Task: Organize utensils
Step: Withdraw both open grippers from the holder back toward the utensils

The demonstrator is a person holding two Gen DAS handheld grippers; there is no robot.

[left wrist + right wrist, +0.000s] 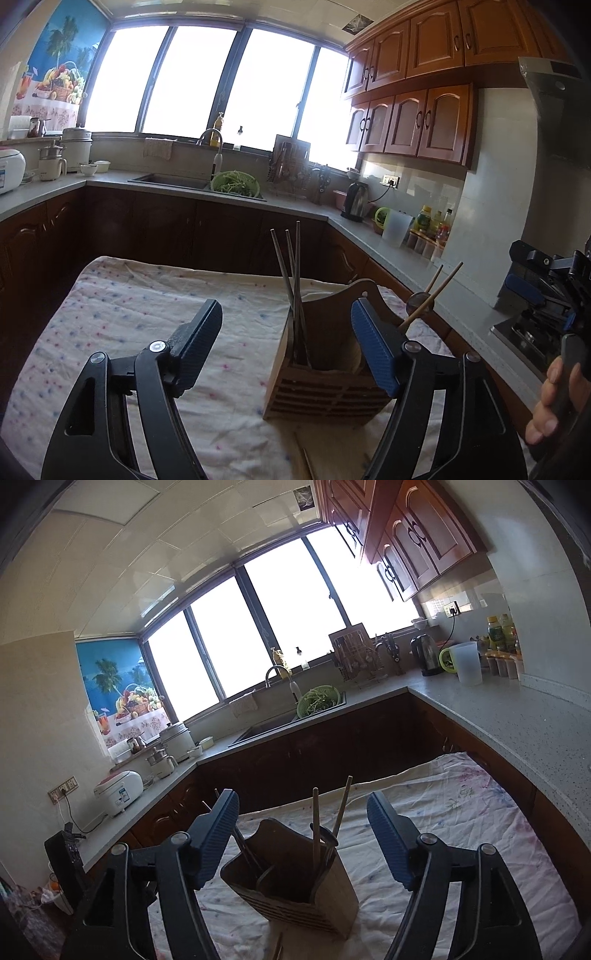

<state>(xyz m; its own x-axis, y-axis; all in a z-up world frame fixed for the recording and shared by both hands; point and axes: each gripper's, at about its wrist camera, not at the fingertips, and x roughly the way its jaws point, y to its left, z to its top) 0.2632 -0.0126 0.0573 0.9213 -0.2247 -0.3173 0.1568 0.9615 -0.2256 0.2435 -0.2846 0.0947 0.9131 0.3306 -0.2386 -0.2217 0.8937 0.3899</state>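
A wooden utensil holder stands on a table under a spotted white cloth. Metal chopsticks lean in its left compartment. Wooden chopsticks and a dark ladle stick out of the right one. My left gripper is open, its fingers on either side of the holder's near left part, nothing pressed. My right gripper is open too, its fingers spread wide around the holder without touching it. A wooden stick lies on the cloth just in front of the holder.
A kitchen counter runs around the room with a sink, a green colander, a kettle and bottles. At the left wrist view's right edge a hand holds the other gripper's handle. Cabinets hang above.
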